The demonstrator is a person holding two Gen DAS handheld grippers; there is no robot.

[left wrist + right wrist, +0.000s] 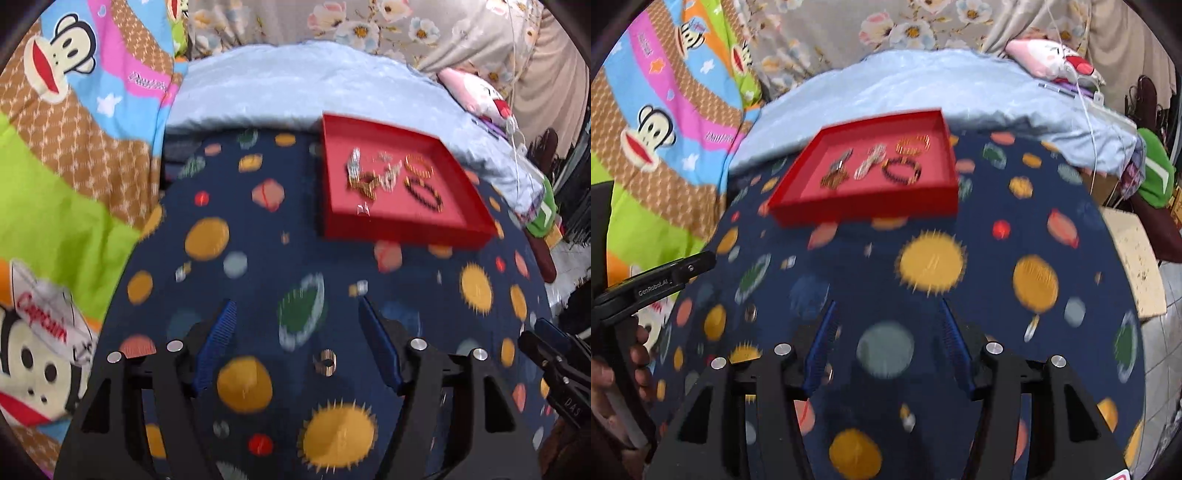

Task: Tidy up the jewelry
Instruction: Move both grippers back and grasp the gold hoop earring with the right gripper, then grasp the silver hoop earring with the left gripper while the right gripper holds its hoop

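At the bottom of the left wrist view the left gripper (297, 306) has its 2 blue-padded fingers (218, 343) spread wide and empty over the navy planet-print cloth (229, 221), with a small gold ring (324, 363) lying on the cloth between them. The right gripper (888, 306) is likewise spread and holds nothing. Farther off, in the upper middle of both views, the red tray (864, 205) rests on the cloth, holding a black bead bracelet (901, 170), a gold bracelet (913, 144) and blurred silver pieces.
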